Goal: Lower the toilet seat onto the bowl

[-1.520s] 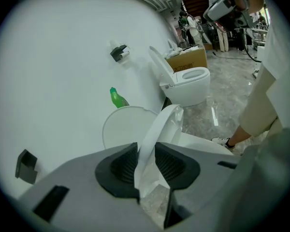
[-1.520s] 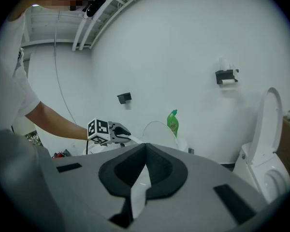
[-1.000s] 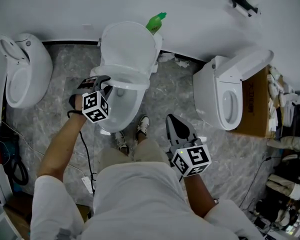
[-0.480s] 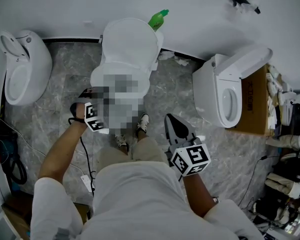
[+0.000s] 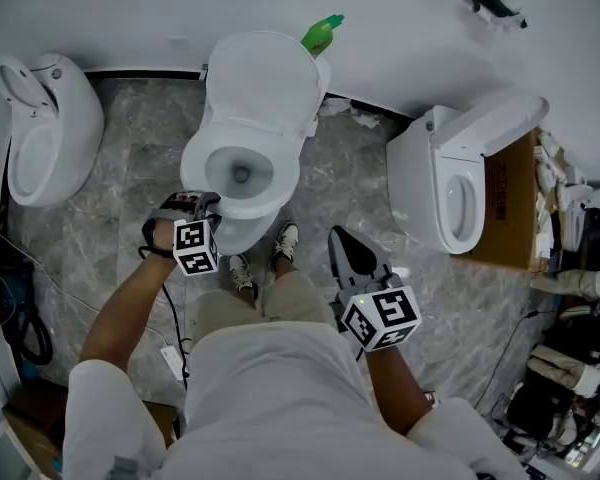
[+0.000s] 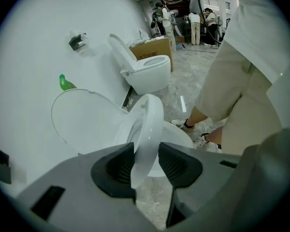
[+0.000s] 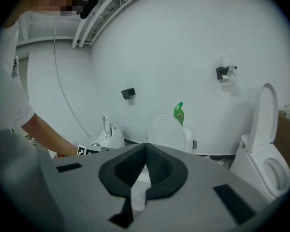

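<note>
A second ago I had the toilet seat (image 6: 150, 120) held up at a slant; now it has swung down over the bowl (image 5: 242, 230). By my reckoning the lowering is all but done and only the letting go remains.

Nearest my body, my right gripper (image 7: 144, 151) hangs idle, its jaws shut together on nothing.

Further out, my left gripper (image 6: 146, 151) points steeply down at the front of the toilet. Its jaws have just been opening and now stand about half apart, with the seat's front rim between them. I see a gap at the right-hand pad. Whether the left-hand pad touches the rim I cannot tell, since the rim overlaps it in the left gripper view. I judge the grip released.

From the head view the seat looks flat on the bowl, though I cannot be sure it rests all round. Beyond it the lid (image 5: 260, 78) stands upright against the wall, with a green bottle (image 5: 320, 36) just behind it.
</note>
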A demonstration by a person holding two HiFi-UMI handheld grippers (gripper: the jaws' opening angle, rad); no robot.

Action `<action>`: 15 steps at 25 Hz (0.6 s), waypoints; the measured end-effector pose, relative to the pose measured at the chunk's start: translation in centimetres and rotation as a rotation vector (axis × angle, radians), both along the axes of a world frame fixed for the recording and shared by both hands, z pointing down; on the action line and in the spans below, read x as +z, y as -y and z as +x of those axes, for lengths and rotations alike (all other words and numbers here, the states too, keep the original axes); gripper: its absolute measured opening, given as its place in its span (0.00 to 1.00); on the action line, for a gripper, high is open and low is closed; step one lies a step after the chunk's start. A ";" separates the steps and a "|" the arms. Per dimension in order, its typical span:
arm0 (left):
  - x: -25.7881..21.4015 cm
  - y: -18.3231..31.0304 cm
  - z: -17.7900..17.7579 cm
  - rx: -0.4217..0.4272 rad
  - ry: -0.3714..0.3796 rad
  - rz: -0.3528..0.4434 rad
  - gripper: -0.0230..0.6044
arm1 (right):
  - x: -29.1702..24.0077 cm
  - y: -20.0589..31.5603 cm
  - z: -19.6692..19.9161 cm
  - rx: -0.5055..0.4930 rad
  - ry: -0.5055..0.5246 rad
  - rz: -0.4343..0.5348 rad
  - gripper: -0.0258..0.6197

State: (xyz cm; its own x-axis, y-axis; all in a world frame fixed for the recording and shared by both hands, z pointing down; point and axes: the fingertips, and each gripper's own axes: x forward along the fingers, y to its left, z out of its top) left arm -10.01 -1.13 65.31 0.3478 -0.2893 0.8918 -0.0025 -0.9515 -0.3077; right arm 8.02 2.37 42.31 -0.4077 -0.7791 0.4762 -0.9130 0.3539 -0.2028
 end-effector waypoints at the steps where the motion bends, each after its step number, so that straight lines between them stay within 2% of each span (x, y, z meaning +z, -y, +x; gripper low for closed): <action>1: 0.3 -0.2 -0.1 0.006 0.004 -0.007 0.28 | 0.1 0.1 -0.1 0.000 0.000 -0.002 0.04; 15: 4.7 -3.8 -0.8 0.068 0.044 -0.133 0.32 | 2.4 1.0 -0.6 0.014 -0.016 -0.054 0.04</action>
State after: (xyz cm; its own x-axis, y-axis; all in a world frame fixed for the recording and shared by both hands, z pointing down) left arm -10.79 2.68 70.03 0.3219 -0.1449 0.9356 0.0737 -0.9814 -0.1773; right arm 7.43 1.42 44.72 -0.3891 -0.7579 0.5236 -0.9211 0.3300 -0.2067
